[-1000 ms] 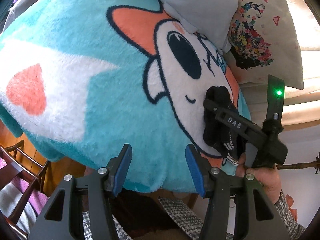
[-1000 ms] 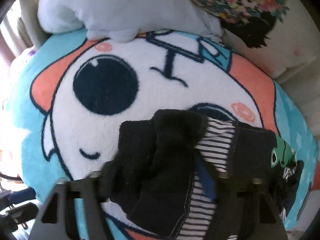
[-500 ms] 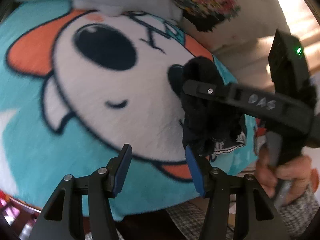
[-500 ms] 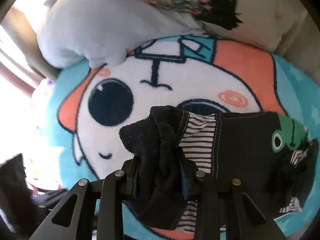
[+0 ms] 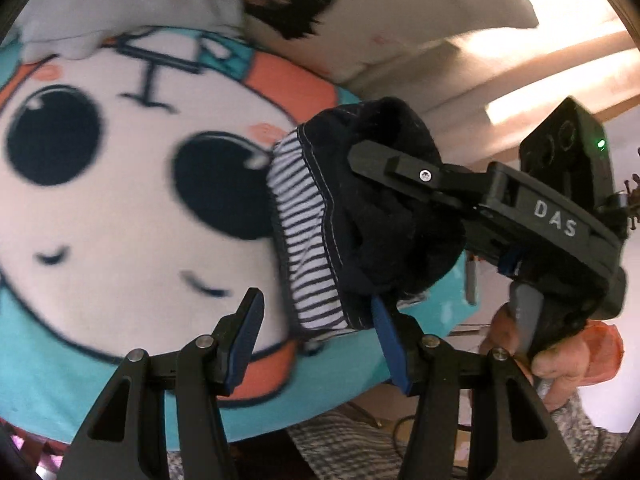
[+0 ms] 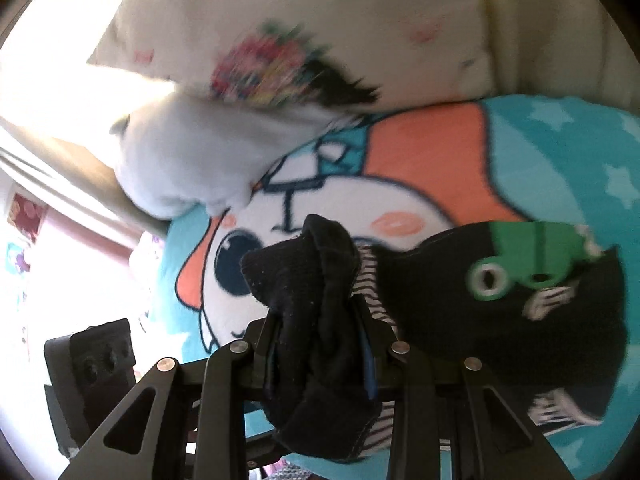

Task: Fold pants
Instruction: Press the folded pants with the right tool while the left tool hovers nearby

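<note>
Pants [image 6: 320, 320], black with a striped lining, sit bunched between our right gripper's [image 6: 320, 344] closed jaws, our left gripper [image 5: 316, 336] gapes beside them, and beyond spreads the cartoon blanket [image 5: 120, 208], then pillows [image 6: 300, 20].

Right gripper [image 6: 320, 354] clamps bunched black pants [image 6: 460, 312]; rest of pants spreads rightward over cartoon blanket [image 6: 440, 148].
</note>
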